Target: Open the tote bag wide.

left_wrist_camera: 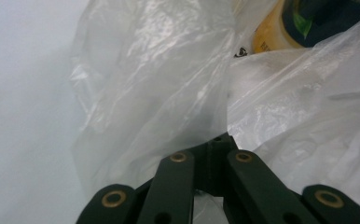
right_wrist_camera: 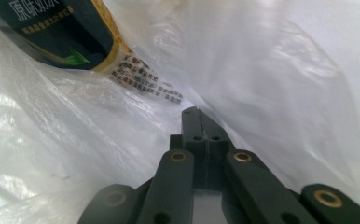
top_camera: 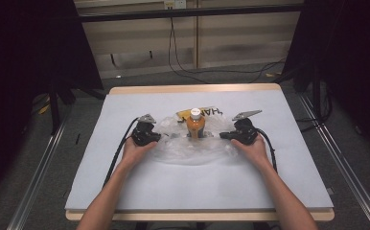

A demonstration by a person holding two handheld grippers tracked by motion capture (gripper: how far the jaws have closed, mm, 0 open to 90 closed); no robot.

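Note:
An orange bottle (top_camera: 195,123) with a white cap stands upright inside a crumpled clear plastic bag (top_camera: 188,149) at the table's middle. My left gripper (top_camera: 160,138) lies at the bag's left edge and my right gripper (top_camera: 223,135) at its right edge, both pointing inward at the bottle. In the left gripper view the jaws (left_wrist_camera: 219,140) are closed together with the bag's film (left_wrist_camera: 159,84) gathered at their tip, and the bottle (left_wrist_camera: 280,28) shows beyond. In the right gripper view the jaws (right_wrist_camera: 195,114) are likewise closed in the film (right_wrist_camera: 271,84), near the bottle's dark label (right_wrist_camera: 61,32).
A yellow printed packet (top_camera: 211,112) lies flat just behind the bottle, partly under the bag. The pale blue table cover (top_camera: 197,191) has bare room in front of my hands and at both sides. Dark frame posts and floor cables stand beyond the far edge.

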